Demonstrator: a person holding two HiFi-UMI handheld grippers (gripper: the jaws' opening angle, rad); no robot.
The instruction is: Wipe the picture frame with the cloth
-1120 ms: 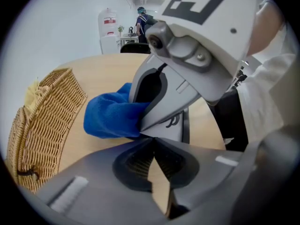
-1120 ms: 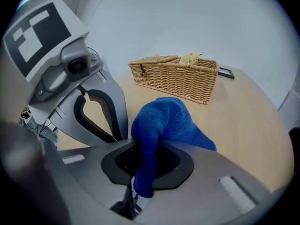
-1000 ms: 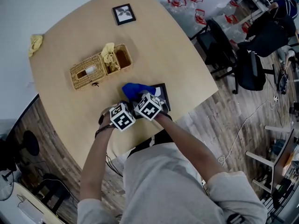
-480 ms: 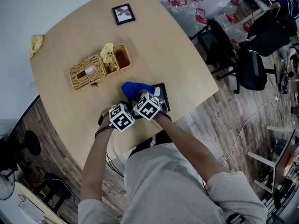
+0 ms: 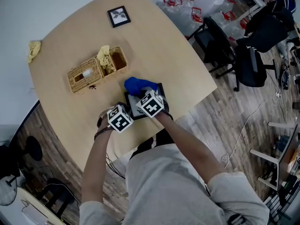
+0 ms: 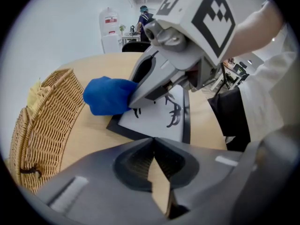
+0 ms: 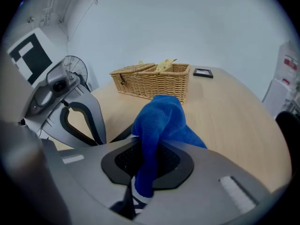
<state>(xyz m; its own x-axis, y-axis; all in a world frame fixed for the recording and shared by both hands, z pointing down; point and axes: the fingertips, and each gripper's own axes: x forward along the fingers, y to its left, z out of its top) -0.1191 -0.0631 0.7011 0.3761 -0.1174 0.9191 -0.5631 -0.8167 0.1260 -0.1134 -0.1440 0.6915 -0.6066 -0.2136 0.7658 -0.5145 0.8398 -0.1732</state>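
Near picture frame — wicker basket w/ yellow cloth inside

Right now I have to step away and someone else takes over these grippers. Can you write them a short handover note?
Right gripper: jaws shut on the blue cloth, which bunches out in front of them.
Left gripper: jaws together with nothing between them, low over the table beside the picture frame's near edge.
Things: the frame lies flat by the table's near edge. The cloth rests at the frame's corner nearest the wicker basket.
Done: cloth gripped and brought to the frame. I cannot tell how much is wiped.
Left: probably sweep the cloth across the rest of the frame.
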